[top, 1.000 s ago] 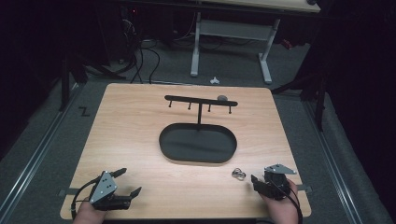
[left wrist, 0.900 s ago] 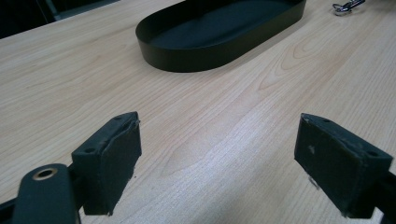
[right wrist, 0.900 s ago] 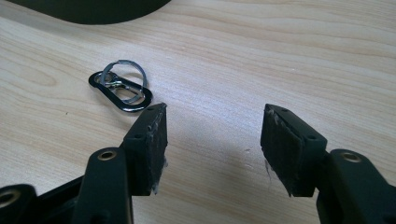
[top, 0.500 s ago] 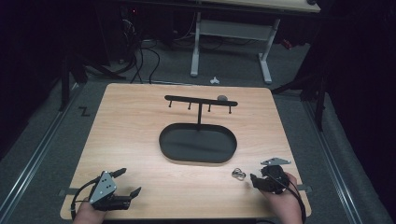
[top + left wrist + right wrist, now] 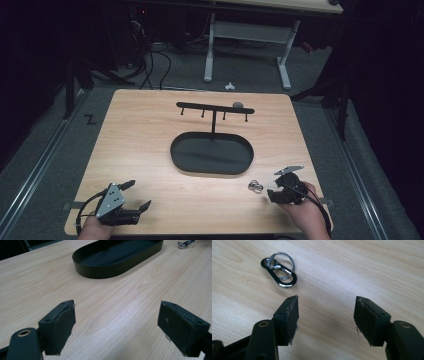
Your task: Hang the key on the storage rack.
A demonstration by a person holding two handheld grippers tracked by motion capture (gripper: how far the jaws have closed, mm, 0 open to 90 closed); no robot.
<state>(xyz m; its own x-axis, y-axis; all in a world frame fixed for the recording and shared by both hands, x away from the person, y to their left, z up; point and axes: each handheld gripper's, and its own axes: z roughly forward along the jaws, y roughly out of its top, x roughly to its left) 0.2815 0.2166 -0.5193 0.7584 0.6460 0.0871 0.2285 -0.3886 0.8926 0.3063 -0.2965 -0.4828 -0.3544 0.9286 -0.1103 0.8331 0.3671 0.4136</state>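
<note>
Dark room, wooden table (image 5: 150, 130) w/ a black oval tray (image 5: 212, 153) mid-table and a hook stand (image 5: 215, 108) behind it. I'm seeing the keyring clip (image 5: 279, 268) lying on the wood, just beside the right gripper (image 5: 326, 315), off its left jaw, apart from it; jaws have just been opening, nothing between them. Left gripper (image 5: 122, 325) is sitting idle near the front edge, jaws wide, empty. I'm judging this as the approach step: next I'm needing to shift over the clip, then close.
</note>
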